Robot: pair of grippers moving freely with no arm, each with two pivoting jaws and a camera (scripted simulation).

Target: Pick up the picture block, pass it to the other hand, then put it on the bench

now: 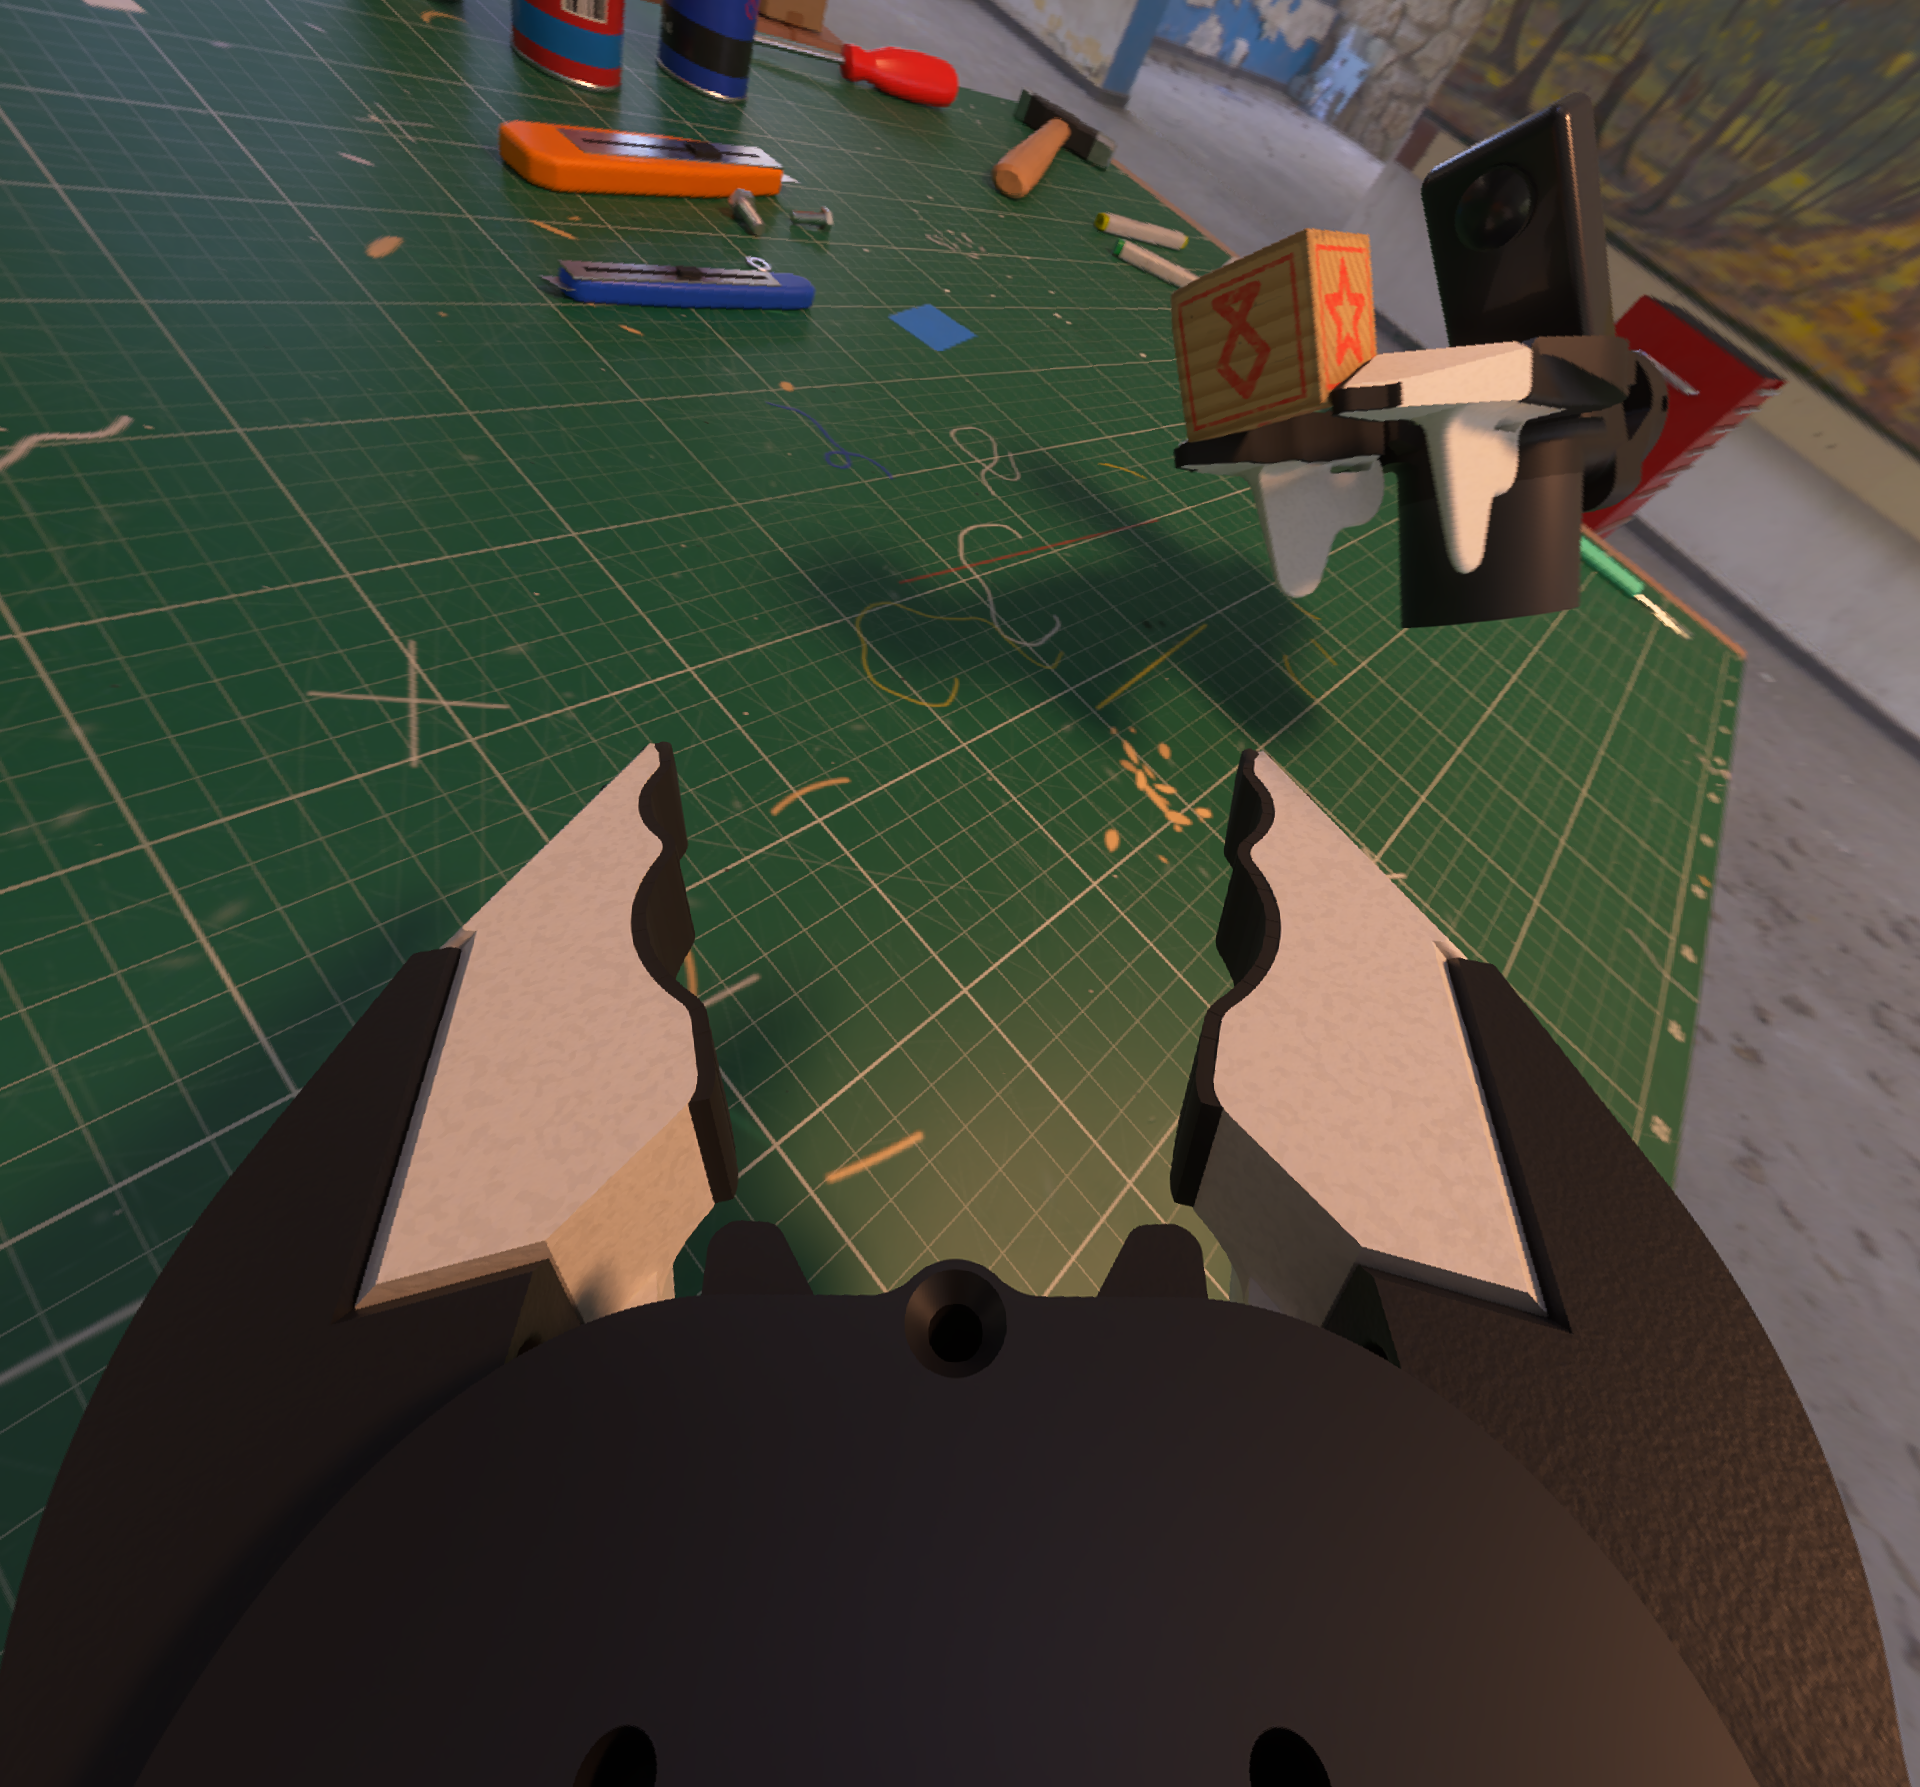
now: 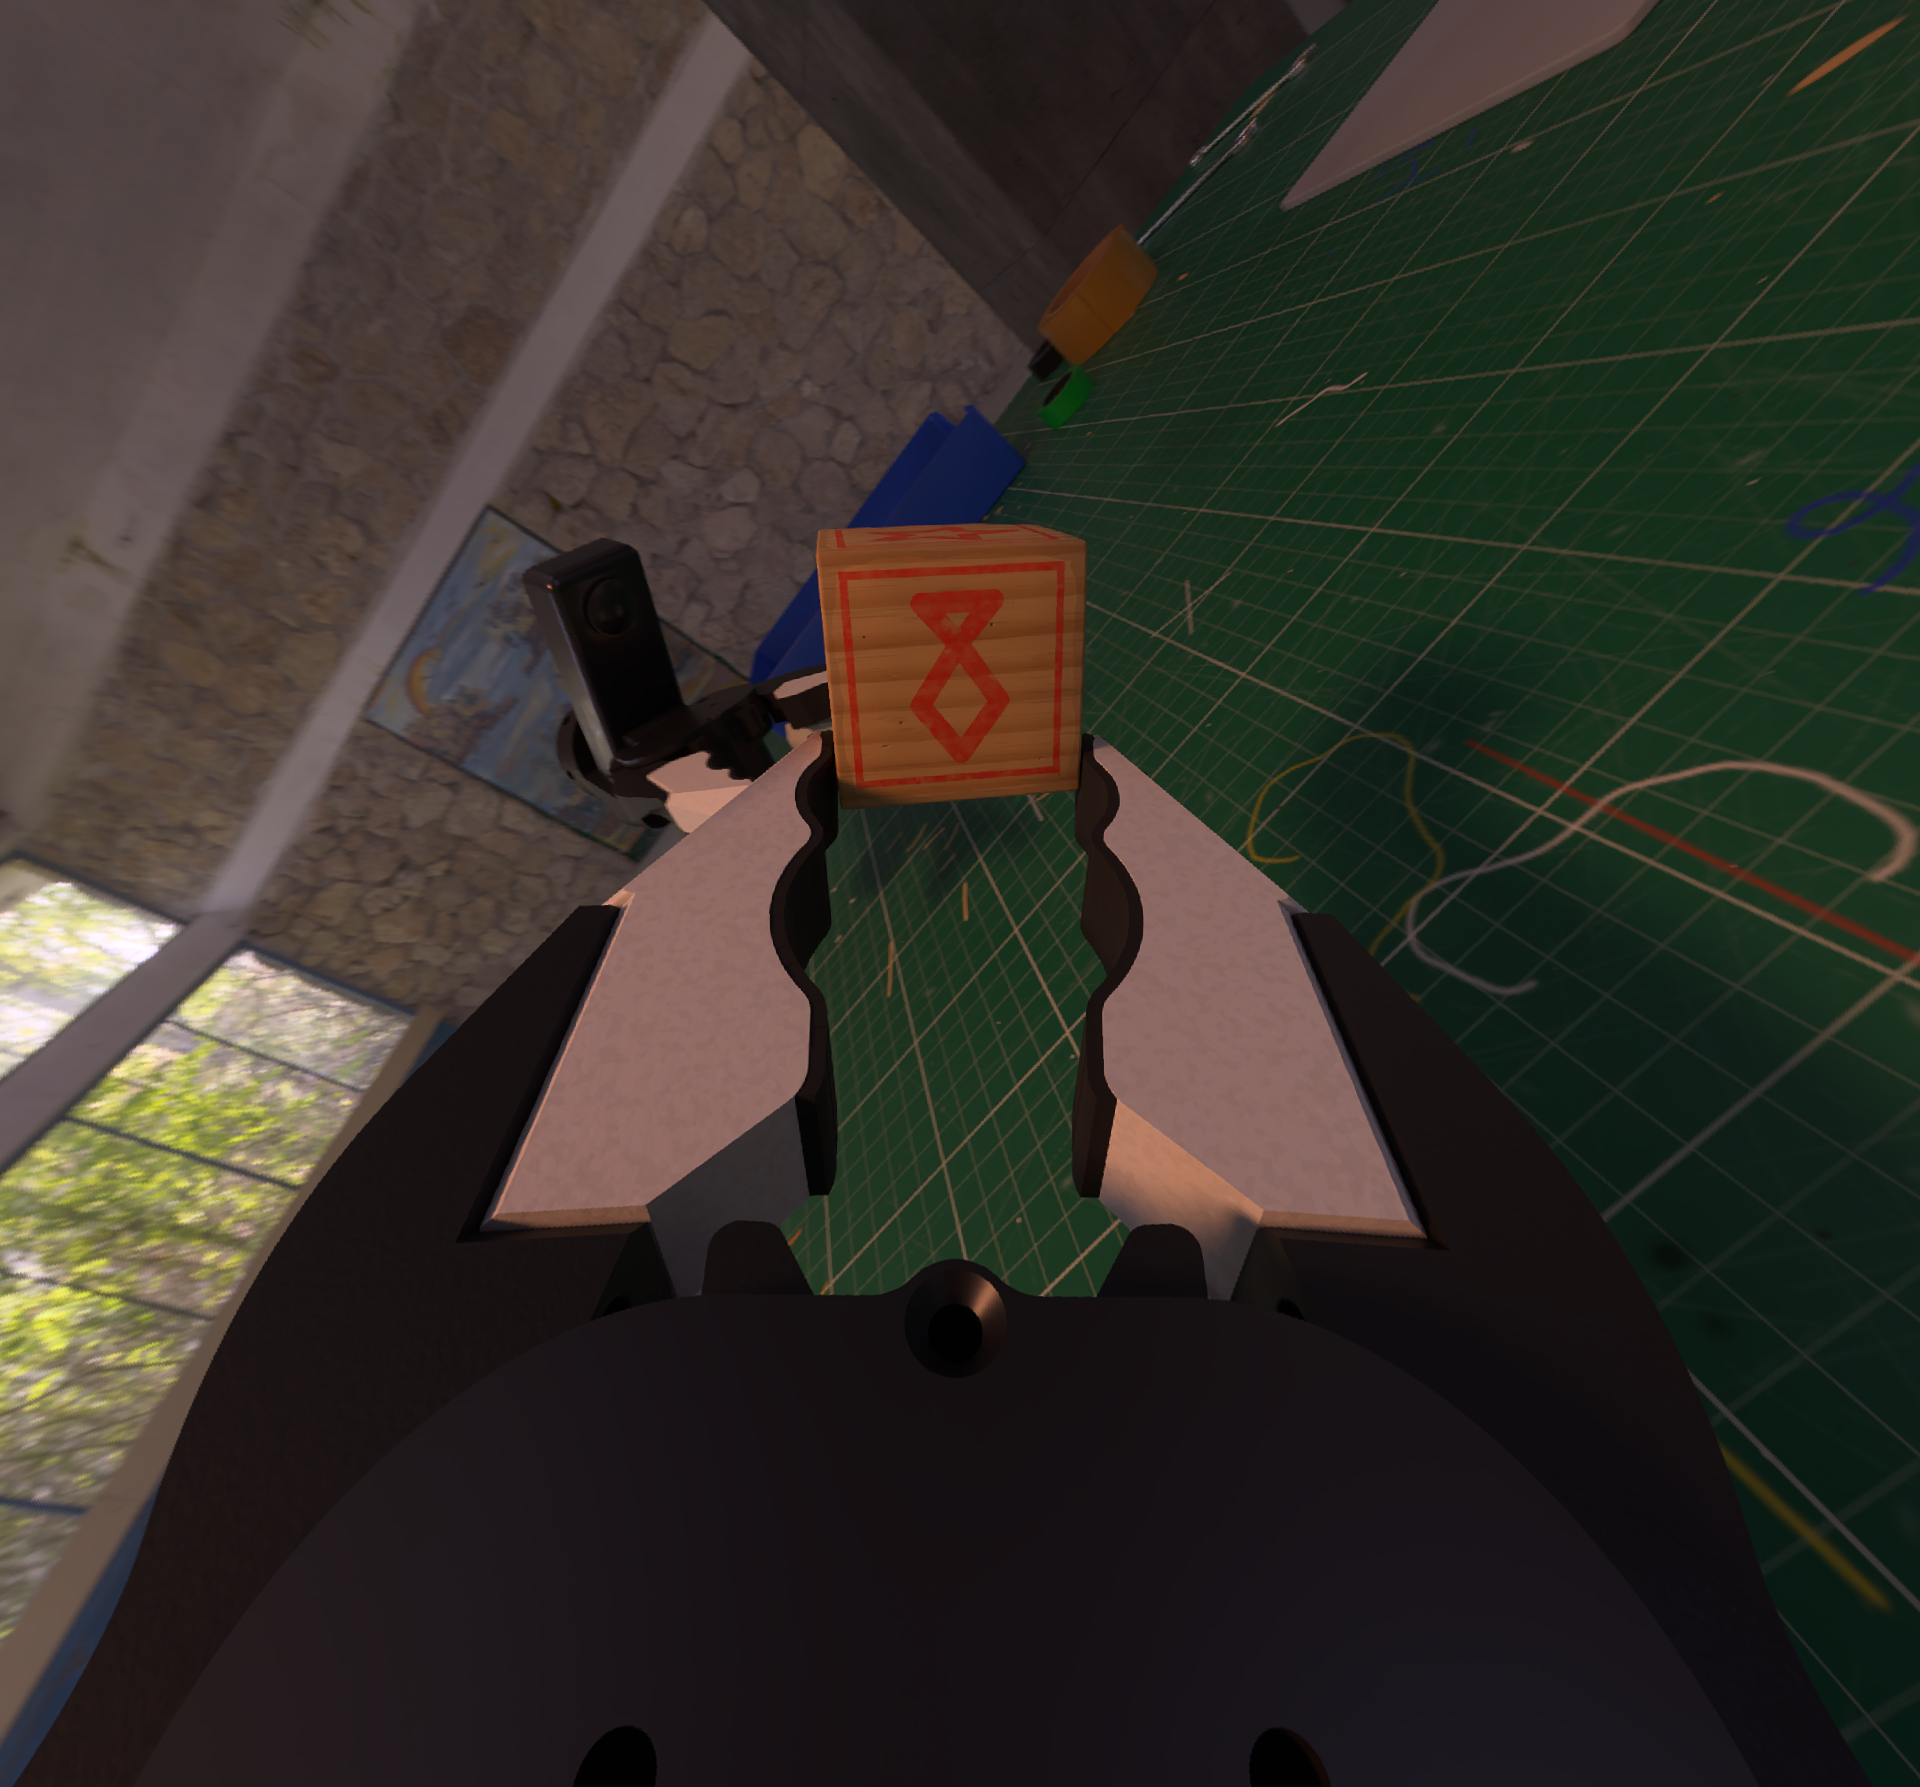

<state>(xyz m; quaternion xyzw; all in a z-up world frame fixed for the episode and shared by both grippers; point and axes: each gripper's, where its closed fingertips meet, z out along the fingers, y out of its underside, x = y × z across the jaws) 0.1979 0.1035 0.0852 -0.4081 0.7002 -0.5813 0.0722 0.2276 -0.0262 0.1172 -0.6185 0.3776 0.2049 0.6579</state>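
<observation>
The right claw pinched the picture block above the worktop; only the left wrist view showed the left claw spread and the block's star face.

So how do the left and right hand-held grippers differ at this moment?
The left hand-held gripper is open and empty; the right hand-held gripper is shut on the picture block, at its fingertips. The left points down at the green mat; the right is rolled sideways. Both have white fingers with black pads.

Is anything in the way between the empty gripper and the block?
No. The left gripper is open, and only bare green mat lies between it and the picture block, held above the mat by the right gripper.
</observation>
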